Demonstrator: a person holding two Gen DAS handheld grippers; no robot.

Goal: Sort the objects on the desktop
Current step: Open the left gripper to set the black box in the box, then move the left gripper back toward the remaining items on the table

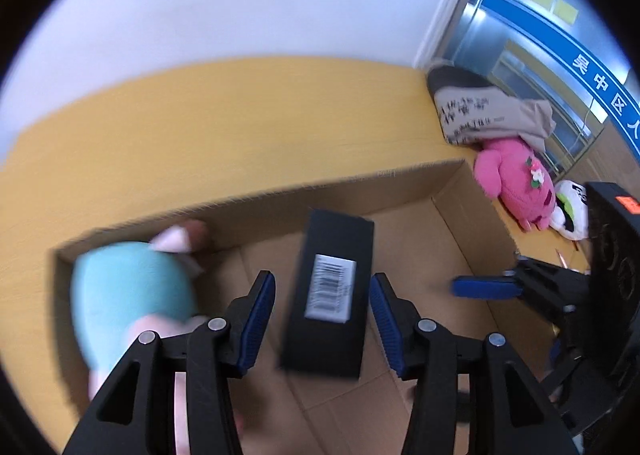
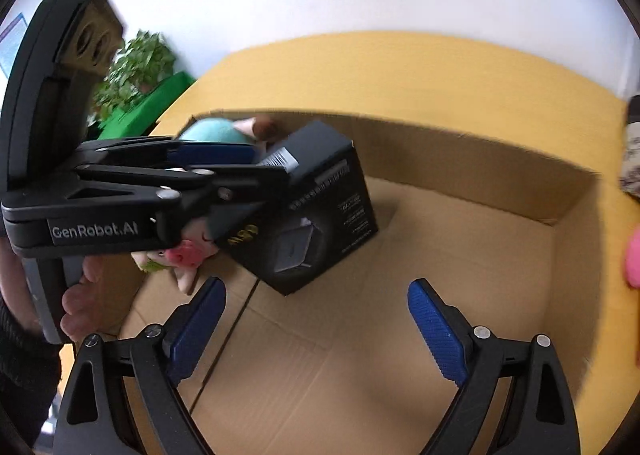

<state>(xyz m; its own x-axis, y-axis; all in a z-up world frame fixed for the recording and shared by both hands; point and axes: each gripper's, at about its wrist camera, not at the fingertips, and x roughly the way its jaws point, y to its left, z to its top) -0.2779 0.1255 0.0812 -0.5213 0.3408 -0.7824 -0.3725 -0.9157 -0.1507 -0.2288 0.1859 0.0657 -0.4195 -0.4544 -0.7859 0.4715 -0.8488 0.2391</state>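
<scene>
A black product box point(image 1: 328, 295) with a white barcode label hangs tilted inside the open cardboard carton point(image 1: 360, 191), one corner low over the carton floor point(image 2: 360, 355). My left gripper point(image 1: 323, 281) straddles the box, and a strip of carton floor shows between its left pad and the box, so the pads do not press on it. In the right wrist view the left gripper point(image 2: 272, 163) comes in from the left, with the black box point(image 2: 316, 215) at its fingertips. My right gripper point(image 2: 316, 319) stands wide open and empty over the carton floor.
A teal and pink plush point(image 1: 132, 287) lies in the carton's far left corner. On the yellow table point(image 1: 200, 127) to the right are a pink plush point(image 1: 516, 183), a white plush point(image 1: 572, 211) and a printed beige bag point(image 1: 480, 115). A hand point(image 2: 80, 295) holds the left gripper's handle.
</scene>
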